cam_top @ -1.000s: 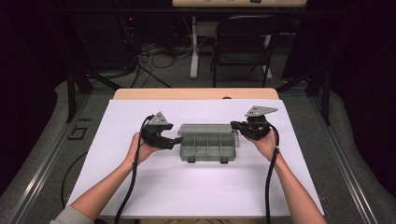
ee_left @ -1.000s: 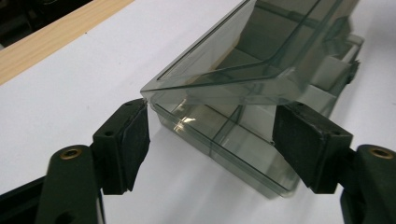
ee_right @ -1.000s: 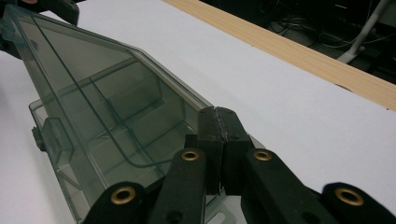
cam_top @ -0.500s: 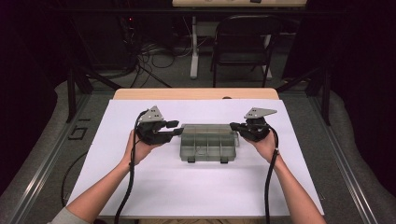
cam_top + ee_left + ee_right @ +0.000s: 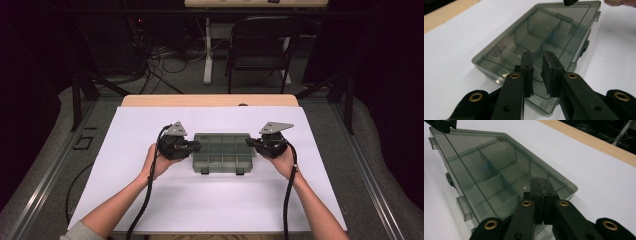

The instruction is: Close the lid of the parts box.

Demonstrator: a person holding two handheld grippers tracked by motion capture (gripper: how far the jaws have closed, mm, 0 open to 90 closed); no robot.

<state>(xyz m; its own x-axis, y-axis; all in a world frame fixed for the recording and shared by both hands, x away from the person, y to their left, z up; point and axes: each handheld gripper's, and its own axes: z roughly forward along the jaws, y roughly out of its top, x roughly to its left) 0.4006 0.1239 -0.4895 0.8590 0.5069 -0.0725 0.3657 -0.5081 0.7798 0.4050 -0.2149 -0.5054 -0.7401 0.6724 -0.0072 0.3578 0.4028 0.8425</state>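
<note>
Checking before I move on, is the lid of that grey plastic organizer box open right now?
No, the clear lid lies flat and shut on the organizer box.

Camera layout: one fixed overhead view and two gripper-mounted views of the same table.

The high view looked forward and down from above the person's near side, taking in the whole white table (image 5: 150,200) from a distance, with the floor and a chair (image 5: 260,47) beyond its far edge. The left gripper view rode on the left gripper (image 5: 537,65) and faced right across the table, very close to the smoky plastic compartment box (image 5: 529,37). The right gripper view rode on the right gripper (image 5: 541,188) and faced left, equally close. All three views shared the box (image 5: 222,150) (image 5: 491,170); each gripper view also caught the opposite gripper's tip at the box's far end.
</note>
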